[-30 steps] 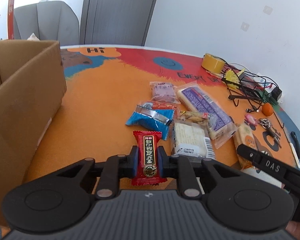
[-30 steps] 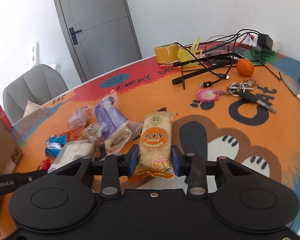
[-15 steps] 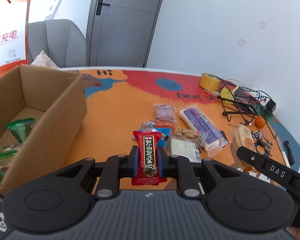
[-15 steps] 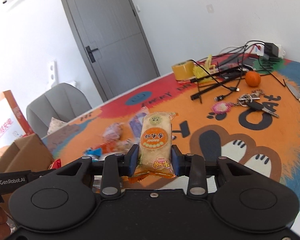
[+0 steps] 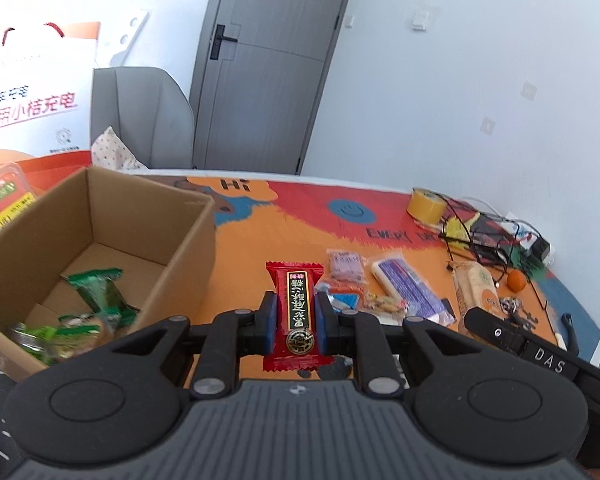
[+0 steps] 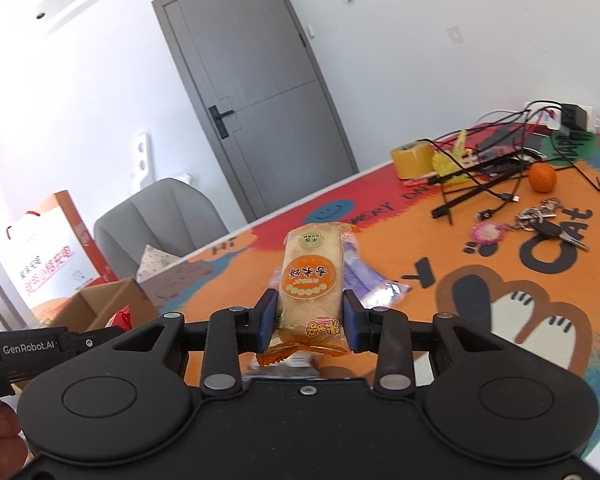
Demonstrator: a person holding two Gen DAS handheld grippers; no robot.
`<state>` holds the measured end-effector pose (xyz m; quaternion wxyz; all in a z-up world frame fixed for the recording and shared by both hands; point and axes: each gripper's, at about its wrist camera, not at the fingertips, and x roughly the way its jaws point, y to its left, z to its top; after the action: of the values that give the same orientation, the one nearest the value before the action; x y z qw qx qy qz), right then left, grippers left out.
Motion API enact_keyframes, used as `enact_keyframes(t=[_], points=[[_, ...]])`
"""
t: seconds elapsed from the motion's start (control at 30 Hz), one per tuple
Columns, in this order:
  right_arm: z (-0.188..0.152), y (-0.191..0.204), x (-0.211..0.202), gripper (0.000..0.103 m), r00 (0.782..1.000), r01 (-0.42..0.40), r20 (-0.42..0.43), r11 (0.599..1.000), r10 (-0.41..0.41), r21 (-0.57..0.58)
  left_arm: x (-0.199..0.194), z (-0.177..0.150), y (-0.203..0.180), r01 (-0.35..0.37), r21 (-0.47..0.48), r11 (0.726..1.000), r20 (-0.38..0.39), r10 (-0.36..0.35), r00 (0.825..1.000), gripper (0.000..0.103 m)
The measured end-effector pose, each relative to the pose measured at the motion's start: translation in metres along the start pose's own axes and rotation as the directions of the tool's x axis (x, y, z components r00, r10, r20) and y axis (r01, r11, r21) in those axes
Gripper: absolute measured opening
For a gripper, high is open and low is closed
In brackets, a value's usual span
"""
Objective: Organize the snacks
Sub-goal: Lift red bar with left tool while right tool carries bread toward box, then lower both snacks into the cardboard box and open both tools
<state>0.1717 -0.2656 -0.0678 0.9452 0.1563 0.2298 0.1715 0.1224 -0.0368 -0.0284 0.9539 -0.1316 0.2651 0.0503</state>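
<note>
**Both Grippers Lifted, Each Carrying a Snack**

Spreading across both views, the bench (image 5: 284, 236) with its orange cartoon mat carried everything, and it lay lower and farther off than a second earlier, when both cameras sat close above it. At its left end stood the cardboard box (image 5: 188, 248); a second before, only its outer wall showed, but now the left wrist view looked down into it, where green snack packets (image 5: 96, 288) lay on the floor. Behind the box rose a white and orange paper bag (image 5: 32, 96).

Near the middle of the bench lay the loose snack pile (image 5: 384, 292), further from the left camera than before. A tape roll (image 5: 426, 208), tangled cables (image 6: 496, 160), an orange (image 6: 542, 178) and keys (image 6: 548, 224) sat toward the far right edge.

The left gripper (image 5: 296, 320) had its fingers clamped on the red candy packet (image 5: 296, 312), held upright above the bench just right of the box, the grip unchanged. The right gripper (image 6: 310, 320) had its fingers closed on the yellow rice cake packet (image 6: 312, 284), raised well above the pile, where it had earlier hung just over the mat.
</note>
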Motion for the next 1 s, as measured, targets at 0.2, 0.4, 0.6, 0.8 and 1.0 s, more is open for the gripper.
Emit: enact_keyframes(t=[0.2, 0.4, 0.6, 0.8, 1.0], points=[[0.003, 0.019, 0.001, 0.035, 0.999, -0.036, 0.008, 0.999, 0.036, -0.018, -0.013, 0.01, 0.019, -0.015, -0.024, 1.0, 0.044, 0.016, 0.999, 0.018], [0.006, 0.039, 0.007, 0.035, 0.998, -0.062, 0.008, 0.997, 0.062, -0.042, -0.023, 0.018, 0.042, -0.036, -0.057, 0.998, 0.076, 0.04, 0.996, 0.018], [0.004, 0.061, 0.013, 0.035, 0.996, -0.085, -0.01, 0.994, 0.084, -0.072, -0.028, 0.021, 0.067, -0.053, -0.104, 0.993, 0.091, 0.062, 0.994, 0.018], [0.002, 0.086, 0.022, 0.035, 0.994, -0.108, -0.025, 0.989, 0.106, -0.105, -0.03, 0.023, 0.097, -0.071, -0.156, 0.985, 0.094, 0.086, 0.992, 0.018], [0.0, 0.11, 0.03, 0.035, 0.991, -0.136, -0.035, 0.982, 0.132, -0.133, -0.03, 0.024, 0.123, -0.094, -0.198, 0.976, 0.091, 0.114, 0.989, 0.018]])
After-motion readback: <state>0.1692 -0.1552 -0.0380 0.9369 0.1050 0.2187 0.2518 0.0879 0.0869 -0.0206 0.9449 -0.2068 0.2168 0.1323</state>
